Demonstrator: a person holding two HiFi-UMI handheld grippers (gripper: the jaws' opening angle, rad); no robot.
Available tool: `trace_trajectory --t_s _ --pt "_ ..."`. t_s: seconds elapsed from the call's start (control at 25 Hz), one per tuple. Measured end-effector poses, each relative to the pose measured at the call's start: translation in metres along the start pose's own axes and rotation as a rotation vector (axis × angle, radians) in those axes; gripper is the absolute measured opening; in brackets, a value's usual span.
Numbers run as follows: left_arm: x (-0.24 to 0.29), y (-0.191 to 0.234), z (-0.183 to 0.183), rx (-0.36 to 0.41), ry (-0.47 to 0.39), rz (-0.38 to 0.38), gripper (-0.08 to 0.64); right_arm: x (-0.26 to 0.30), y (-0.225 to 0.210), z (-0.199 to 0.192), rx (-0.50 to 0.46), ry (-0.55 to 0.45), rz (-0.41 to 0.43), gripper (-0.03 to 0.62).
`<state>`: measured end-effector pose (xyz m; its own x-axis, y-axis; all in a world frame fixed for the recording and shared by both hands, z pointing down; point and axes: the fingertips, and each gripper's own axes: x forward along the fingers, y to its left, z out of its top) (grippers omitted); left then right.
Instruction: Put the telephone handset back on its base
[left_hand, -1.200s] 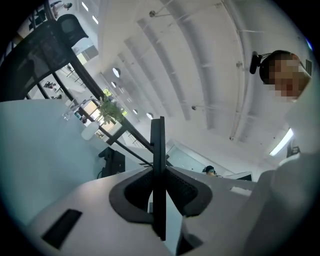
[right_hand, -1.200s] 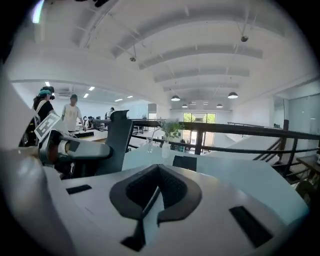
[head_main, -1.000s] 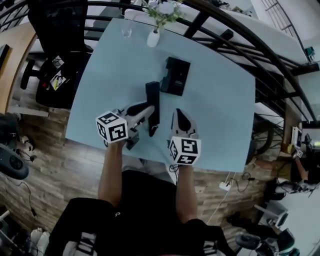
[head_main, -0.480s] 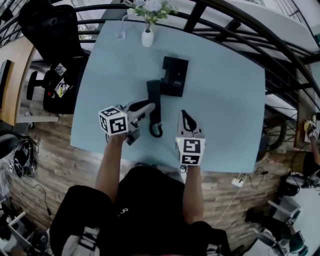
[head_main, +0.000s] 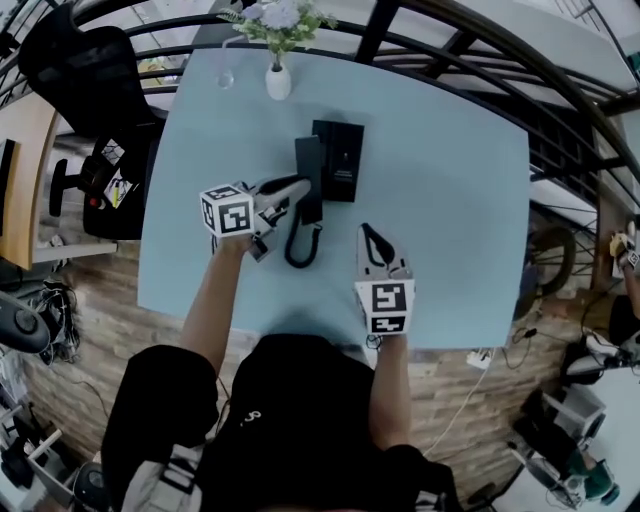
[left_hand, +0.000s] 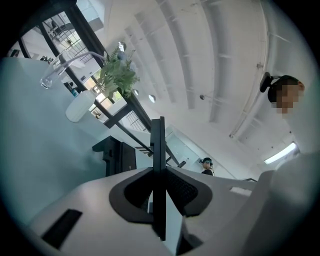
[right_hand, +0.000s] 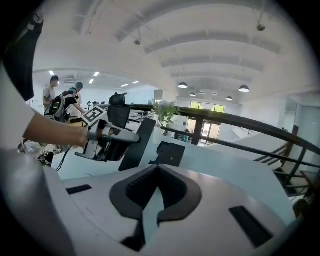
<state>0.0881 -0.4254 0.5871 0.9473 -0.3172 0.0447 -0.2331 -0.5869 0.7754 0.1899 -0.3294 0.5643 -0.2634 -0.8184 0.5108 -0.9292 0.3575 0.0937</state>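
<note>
1. Left tool (head_main: 298, 190): jaws are closed on the black, slab-shaped telephone handset (head_main: 308, 160), gripping it across its thin sides. The left gripper view shows the handset edge-on between the pads.
2. Right tool (head_main: 374, 238): jaws are together and hold nothing. It hangs over the pale blue worktop (head_main: 450, 200), on the person's side of the base.
3. Handset position: it is lifted off the worktop at the left edge of the black rectangular base unit (head_main: 343, 160), roughly parallel to it. The right gripper view shows it tilted, far end raised. Contact with the base cannot be confirmed.
4. A black cord (head_main: 298, 248) loops from the handset's near end across the worktop.
5. Assessment: the step in hand is alignment and seating, and the handset is not yet seated.
6. Recommended practice:
   - Shift the handset sideways until it is fully over the cradle.
   - Keep its length parallel to the base, then level the tilt and lower it flat.
   - Keep the cord out from under the handset.
   - Release the grip only once the handset rests squarely.
   - The free right tool could steady the base should it slide.
</note>
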Motion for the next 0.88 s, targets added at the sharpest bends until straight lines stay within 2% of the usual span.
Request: trace_trajectory --t_s 0.16,0.32,0.52,0.88 --pt "0.016 0.026 0.014 0.013 0.016 -0.028 0.074 0.017 -0.004 -0.005 0.018 0.024 0.012 -0.008" --pt "0.027 0.053 0.022 -0.018 -0.012 -0.022 0.074 0.032 0.003 -0.009 0.010 0.048 0.043 -0.008" --pt "0.039 0.078 0.018 -0.019 0.054 0.001 0.074 0.046 0.003 -0.015 0.027 0.077 0.060 -0.008" --pt "0.056 0.090 0.005 -0.063 0.098 -0.048 0.074 0.061 0.002 -0.029 0.054 0.108 0.063 -0.008"
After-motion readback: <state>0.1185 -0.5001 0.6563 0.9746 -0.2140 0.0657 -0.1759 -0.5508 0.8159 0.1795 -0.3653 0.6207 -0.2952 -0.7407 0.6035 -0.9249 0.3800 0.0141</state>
